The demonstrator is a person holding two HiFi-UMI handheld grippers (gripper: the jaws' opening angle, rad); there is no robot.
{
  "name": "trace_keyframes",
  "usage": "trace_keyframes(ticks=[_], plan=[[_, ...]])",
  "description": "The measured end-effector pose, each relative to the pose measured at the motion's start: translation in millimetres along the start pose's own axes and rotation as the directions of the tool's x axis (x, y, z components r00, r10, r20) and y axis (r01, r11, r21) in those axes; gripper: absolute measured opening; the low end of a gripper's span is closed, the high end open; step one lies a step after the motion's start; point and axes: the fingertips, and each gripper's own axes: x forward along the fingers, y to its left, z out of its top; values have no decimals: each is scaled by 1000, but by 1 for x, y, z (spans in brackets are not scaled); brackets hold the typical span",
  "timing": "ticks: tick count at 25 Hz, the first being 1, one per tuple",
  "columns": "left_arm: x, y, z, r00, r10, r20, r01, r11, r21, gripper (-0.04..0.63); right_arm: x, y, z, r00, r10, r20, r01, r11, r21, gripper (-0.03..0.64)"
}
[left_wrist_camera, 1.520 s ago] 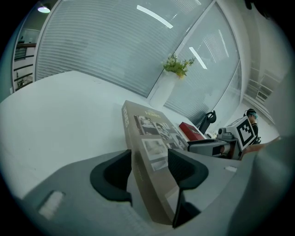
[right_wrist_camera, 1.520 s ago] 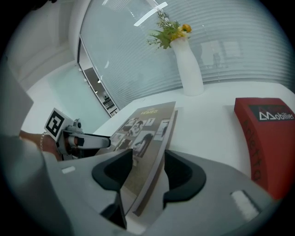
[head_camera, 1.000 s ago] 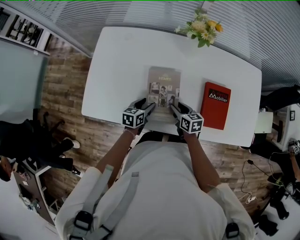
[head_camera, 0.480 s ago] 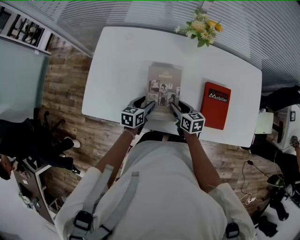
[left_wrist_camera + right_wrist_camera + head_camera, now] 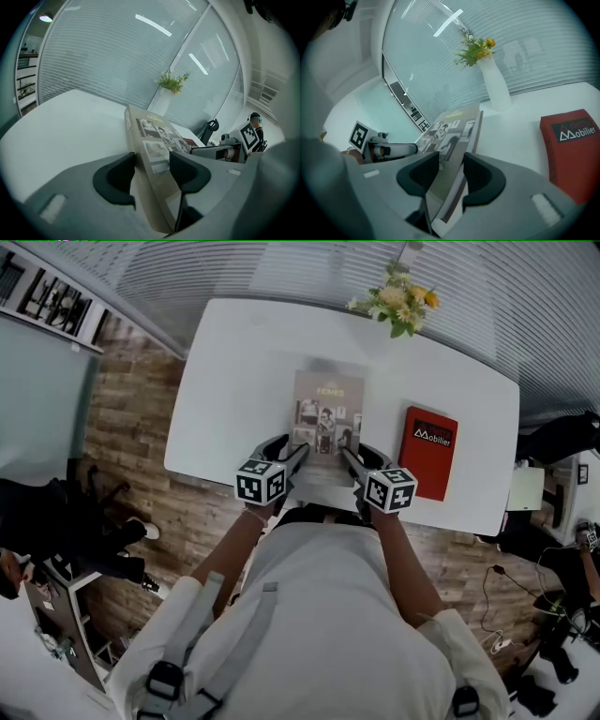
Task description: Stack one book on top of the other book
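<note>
The middle book [image 5: 327,415] sits between left tongs [image 5: 298,452] and right tongs [image 5: 349,456]; second book [image 5: 427,452] lies rightward on the surface [image 5: 234,381]; flowers [image 5: 401,298] behind.

On the white table [image 5: 234,381], the left gripper [image 5: 299,454] and right gripper [image 5: 348,457] each clamp a near corner of the grey book [image 5: 327,413], with the red book [image 5: 428,451] lying just to its right and flowers [image 5: 401,301] at the far edge.

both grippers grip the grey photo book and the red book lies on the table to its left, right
Wrong side. The left gripper and right gripper do grip the grey photo book, but the red book lies on the table to its right, as the head view shows.
</note>
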Motion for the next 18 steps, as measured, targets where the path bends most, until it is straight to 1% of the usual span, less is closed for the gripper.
trace_keyframes(ticks=[7,14,18], plan=[[-25,-16,26,998,-17,58,19,1000,-20,236,-20,21,25,1000,10,7,-10,1000,4,163],[-55,-34,56,991,-25,133,25,1000,0,236,-44,49,57,998,28,63,-27,999,-17,161],[-67,-44,69,985,-21,170,19,1000,13,236,-56,59,69,996,38,85,-35,999,-32,161]])
